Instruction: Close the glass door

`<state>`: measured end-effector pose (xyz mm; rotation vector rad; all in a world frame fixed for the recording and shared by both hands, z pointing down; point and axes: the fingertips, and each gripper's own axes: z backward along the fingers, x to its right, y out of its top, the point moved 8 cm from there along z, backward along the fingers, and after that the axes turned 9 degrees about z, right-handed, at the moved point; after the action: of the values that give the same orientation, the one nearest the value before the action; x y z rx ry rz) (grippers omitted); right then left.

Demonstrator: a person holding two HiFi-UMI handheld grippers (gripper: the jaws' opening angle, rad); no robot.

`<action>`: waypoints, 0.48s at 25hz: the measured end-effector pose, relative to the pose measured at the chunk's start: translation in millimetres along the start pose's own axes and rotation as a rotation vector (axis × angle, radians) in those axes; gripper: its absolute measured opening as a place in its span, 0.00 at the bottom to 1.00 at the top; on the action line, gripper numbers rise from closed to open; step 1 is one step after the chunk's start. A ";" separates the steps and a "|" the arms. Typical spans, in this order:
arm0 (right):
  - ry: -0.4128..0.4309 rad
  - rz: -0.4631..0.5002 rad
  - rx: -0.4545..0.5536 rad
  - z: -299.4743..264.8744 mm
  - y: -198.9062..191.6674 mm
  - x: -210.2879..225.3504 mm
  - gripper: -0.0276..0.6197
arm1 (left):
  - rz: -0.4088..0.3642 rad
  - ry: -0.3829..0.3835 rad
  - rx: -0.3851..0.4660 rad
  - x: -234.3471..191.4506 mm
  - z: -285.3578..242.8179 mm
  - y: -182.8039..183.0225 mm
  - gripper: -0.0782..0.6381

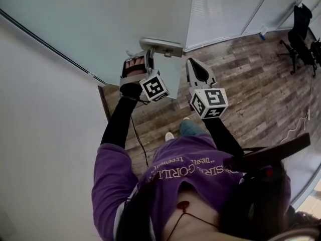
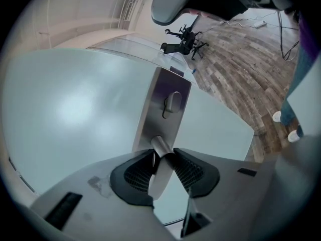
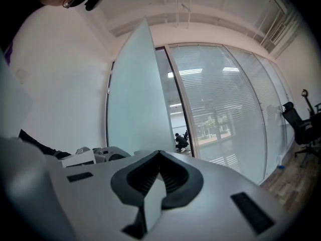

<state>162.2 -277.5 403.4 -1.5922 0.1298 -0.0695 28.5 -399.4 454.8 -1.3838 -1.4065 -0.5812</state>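
Left gripper (image 2: 163, 153) jaws are clamped on the metal handle (image 2: 156, 181), which is held between the ribbed pads. The handle is carried on a steel plate (image 2: 165, 107) fixed near the free edge of the frosted glass door (image 2: 75, 109). The right gripper (image 3: 159, 157) is held just right of the left one, jaws together on nothing, clear of the door. The door is judged to stand ajar: an opening is seen between its edge and the far glass wall (image 3: 225, 109). The grasp step is judged complete. For the next move, a firm clamp is required while the handle is carried along the door's arc until the door is shut.
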 end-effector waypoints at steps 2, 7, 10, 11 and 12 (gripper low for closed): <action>0.017 0.012 0.003 -3.8 -0.9 2.4 0.04 | 0.028 -0.015 -0.012 2.4 -3.7 -0.8 0.28; 0.044 0.032 0.009 -13.7 -3.8 13.7 0.04 | 0.060 -0.010 -0.035 5.5 -13.1 -1.5 0.28; 0.073 0.042 0.011 -21.4 -15.8 21.9 0.04 | 0.059 0.017 -0.052 14.1 -27.1 -2.8 0.28; 0.083 0.046 0.010 -25.7 -22.7 27.6 0.04 | 0.065 0.019 -0.057 18.9 -35.2 -1.4 0.28; 0.091 0.050 0.009 -30.3 -28.8 33.8 0.04 | 0.071 0.019 -0.063 23.0 -43.3 0.6 0.28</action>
<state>193.0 -311.1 431.8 -1.5762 0.2393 -0.1038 47.7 -427.5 490.1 -1.4683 -1.3285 -0.5948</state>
